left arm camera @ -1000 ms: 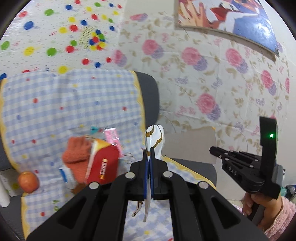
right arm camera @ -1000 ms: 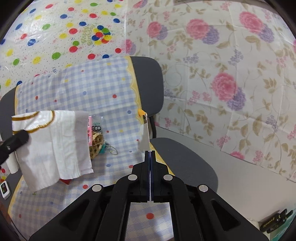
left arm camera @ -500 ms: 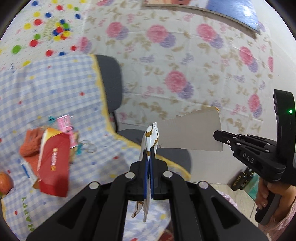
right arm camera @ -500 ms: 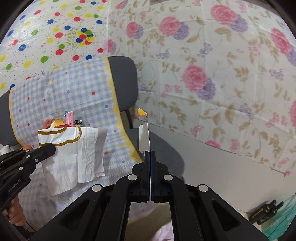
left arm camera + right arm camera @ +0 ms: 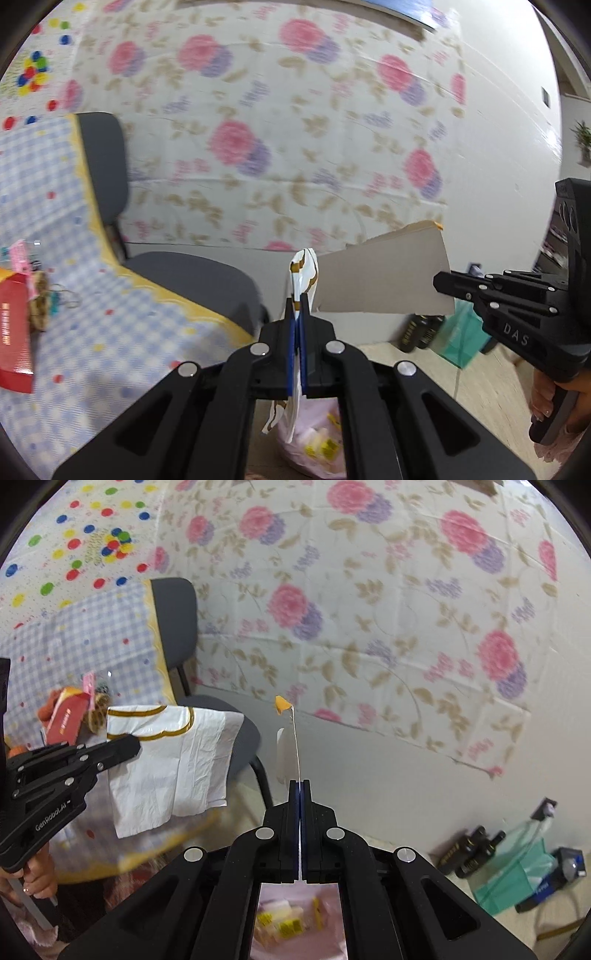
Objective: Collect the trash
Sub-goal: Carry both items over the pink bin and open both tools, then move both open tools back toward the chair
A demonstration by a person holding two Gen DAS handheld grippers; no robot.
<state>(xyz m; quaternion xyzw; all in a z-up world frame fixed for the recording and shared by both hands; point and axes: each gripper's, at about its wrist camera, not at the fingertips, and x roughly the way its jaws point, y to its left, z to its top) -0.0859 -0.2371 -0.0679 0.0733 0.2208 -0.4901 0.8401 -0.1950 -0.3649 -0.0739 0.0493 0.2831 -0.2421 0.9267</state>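
My left gripper (image 5: pixel 297 297) is shut on a white paper wrapper with gold trim (image 5: pixel 303 269); in the right wrist view the wrapper (image 5: pixel 166 764) hangs flat from that gripper (image 5: pixel 127 746). My right gripper (image 5: pixel 299 786) is shut on a thin grey cardboard piece (image 5: pixel 295 746) seen edge-on, with an orange corner at its tip. The left wrist view shows the cardboard's (image 5: pixel 384 280) flat side, held by the right gripper (image 5: pixel 441 284). A pink trash bag (image 5: pixel 314 439) with wrappers inside lies on the floor below both grippers, partly hidden by them (image 5: pixel 295 919).
A grey chair (image 5: pixel 192 277) draped with a blue checked cloth (image 5: pixel 92 332) stands at left, with a red box (image 5: pixel 13 332) and other litter on it. Dark bottles (image 5: pixel 472 853) and a green bag (image 5: pixel 517 864) stand on the floor by the floral wall at right.
Both grippers have swung right, off the chair and out over the floor, each keeping its piece. The pink bag has come into view beneath them.
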